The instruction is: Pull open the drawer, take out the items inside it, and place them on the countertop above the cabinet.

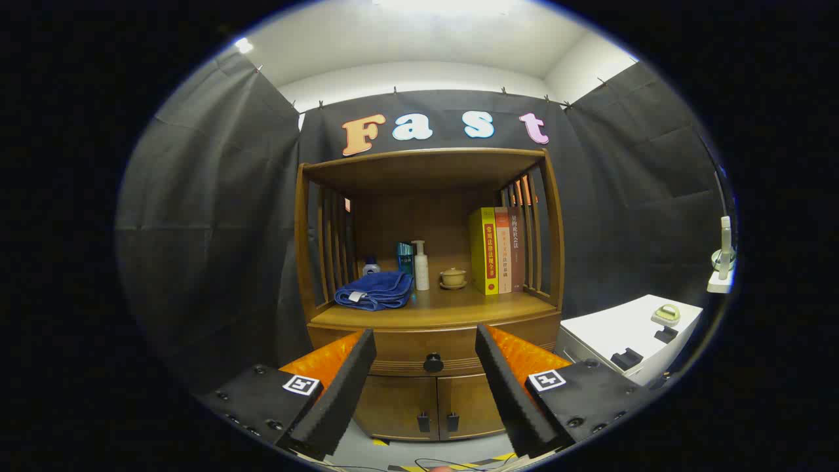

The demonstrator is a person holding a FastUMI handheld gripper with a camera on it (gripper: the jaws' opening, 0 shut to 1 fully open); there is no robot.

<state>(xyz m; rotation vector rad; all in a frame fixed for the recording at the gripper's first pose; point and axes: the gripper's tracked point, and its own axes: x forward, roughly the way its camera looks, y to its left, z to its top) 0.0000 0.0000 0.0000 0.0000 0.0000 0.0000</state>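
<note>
A brown wooden cabinet [429, 308] stands ahead of me. Its drawer [426, 351] is closed, with a round dark knob [433, 362] at the middle of its front. The knob lies beyond my fingers, in line with the gap between them. My gripper [426, 347] is open and holds nothing, some way short of the cabinet. The countertop [452, 307] above the drawer carries a folded blue towel [375, 290], a white pump bottle [421, 265], a small lidded pot [453, 277] and upright books [498, 250]. The drawer's contents are hidden.
Two lower doors [426, 406] with small dark handles sit under the drawer. A white unit [626, 341] with small objects on top stands right of the cabinet. Slatted sides and a top shelf [426, 160] enclose the countertop. Cables and striped tape lie on the floor [432, 462].
</note>
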